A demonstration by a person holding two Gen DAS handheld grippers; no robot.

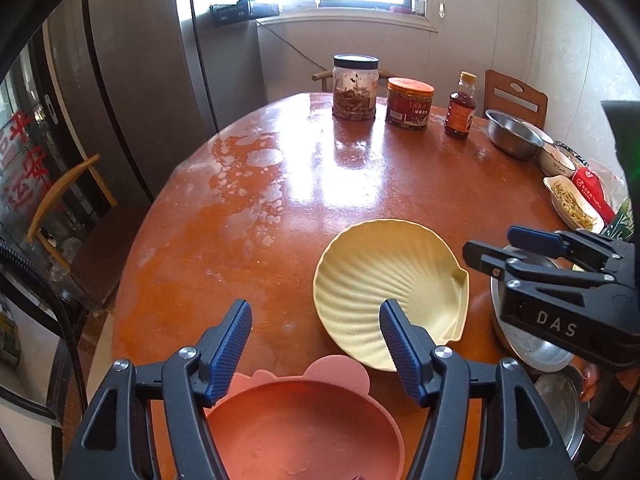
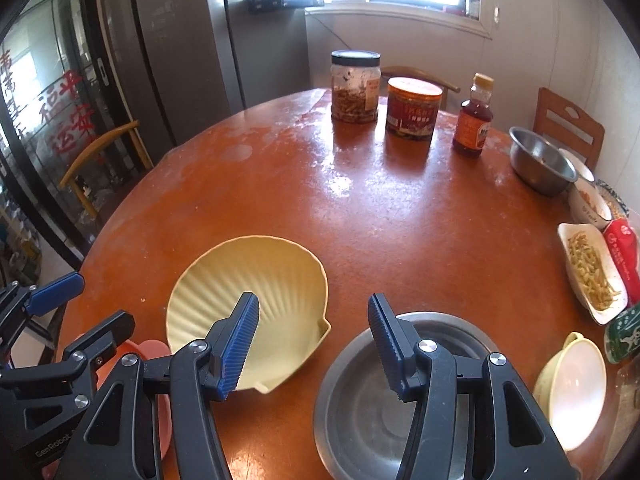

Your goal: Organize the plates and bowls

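Left wrist view: round table [image 1: 280, 208] taking up most of frame. Shell-shaped yellow plate [image 1: 384, 280] lying near front edge, pink bowl [image 1: 304, 428] sitting just in front of it, steel bowl [image 2: 400, 400] resting just right of plate. Left gripper [image 1: 316, 336] hovering over pink bowl's far rim, jaws standing apart, gripping nothing. Right gripper [image 2: 312, 336] hanging between plate and steel bowl, jaws gaping about halfway, holding nothing.
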